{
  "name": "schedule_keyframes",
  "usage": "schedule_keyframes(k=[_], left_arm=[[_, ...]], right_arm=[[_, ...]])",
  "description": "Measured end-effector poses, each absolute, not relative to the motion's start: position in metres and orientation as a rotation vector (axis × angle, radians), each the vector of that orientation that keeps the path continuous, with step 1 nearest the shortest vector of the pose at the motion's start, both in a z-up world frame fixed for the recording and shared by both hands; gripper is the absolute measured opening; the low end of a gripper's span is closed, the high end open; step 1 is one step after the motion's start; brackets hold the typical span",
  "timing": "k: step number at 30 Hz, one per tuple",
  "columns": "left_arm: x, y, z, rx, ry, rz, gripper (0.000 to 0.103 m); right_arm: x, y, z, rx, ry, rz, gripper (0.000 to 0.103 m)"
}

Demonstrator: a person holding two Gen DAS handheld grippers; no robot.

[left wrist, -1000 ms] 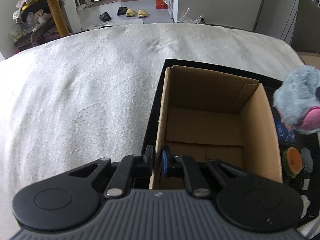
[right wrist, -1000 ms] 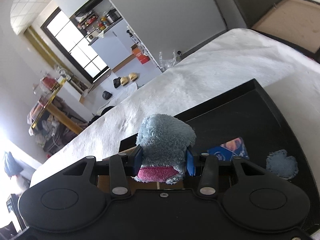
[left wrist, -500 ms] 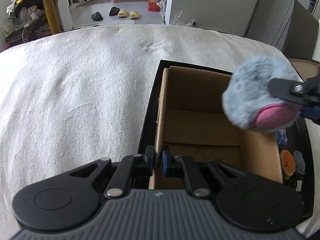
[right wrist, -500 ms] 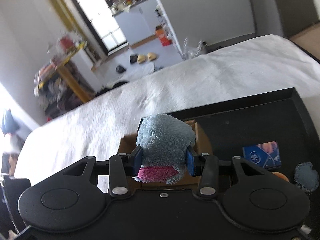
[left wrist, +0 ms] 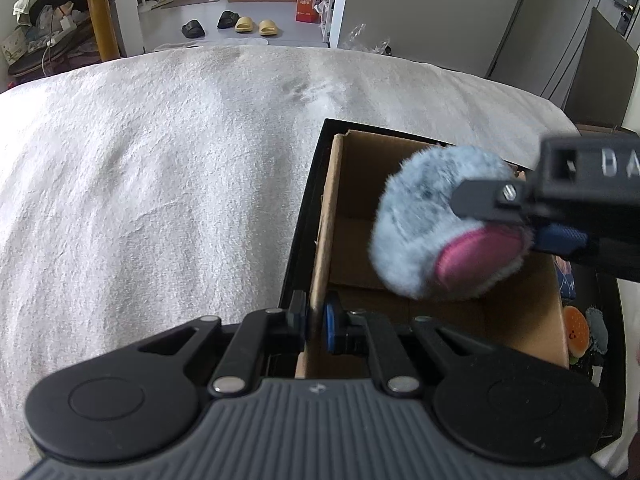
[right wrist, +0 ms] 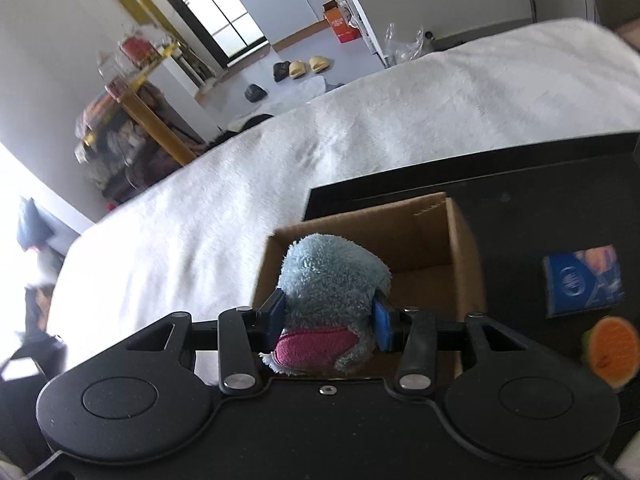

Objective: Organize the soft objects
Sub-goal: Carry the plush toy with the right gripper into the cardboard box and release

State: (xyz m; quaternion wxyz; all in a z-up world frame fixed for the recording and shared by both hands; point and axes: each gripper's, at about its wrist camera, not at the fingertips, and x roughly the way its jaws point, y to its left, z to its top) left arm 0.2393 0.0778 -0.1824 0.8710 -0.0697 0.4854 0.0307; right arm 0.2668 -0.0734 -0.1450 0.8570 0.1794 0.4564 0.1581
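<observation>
The right tongs (right wrist: pixel 328 322) are clamped on a fluffy grey-blue plush toy (right wrist: pixel 330 294) with a flat pink felt patch on its underside; the blue pads press into its pile from both sides. In the left wrist view the round toy (left wrist: pixel 424 232) hangs at centre right of the frame, above the open cardboard box (left wrist: pixel 352 208). The left tongs (left wrist: pixel 316 322) are closed on the box's thin corrugated left wall, low in the frame. The box sits in a shallow black tray (right wrist: pixel 540 196) on a white, nubby bed cover (left wrist: pixel 160 184). At the right edge of the right wrist view lie a blue rectangular packet (right wrist: pixel 582 280) and a round orange soft piece (right wrist: pixel 610 350) on the tray.
</observation>
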Motion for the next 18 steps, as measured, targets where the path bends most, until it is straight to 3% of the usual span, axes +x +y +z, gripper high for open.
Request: schedule_keyframes(k=[8,13,16,18], left_arm=[[0.240,0.070,-0.182,-0.081,1.027,0.123,0.016],[0.240,0.064,-0.179,-0.046,1.027,0.155,0.033],[0.237,0.060,-0.174,-0.030,1.010,0.161,0.050],[0.235,0.057,-0.170,-0.019,1.001,0.164,0.055]], right_arm=[[0.264,-0.088,-0.145,0.410,0.971,0.300,0.055],[0.254,-0.107,-0.140,0.428,0.962,0.291,0.055],[0.246,-0.116,-0.137,0.424,0.952,0.281,0.061],[0.240,-0.124,-0.134,0.417,0.938,0.270,0.064]])
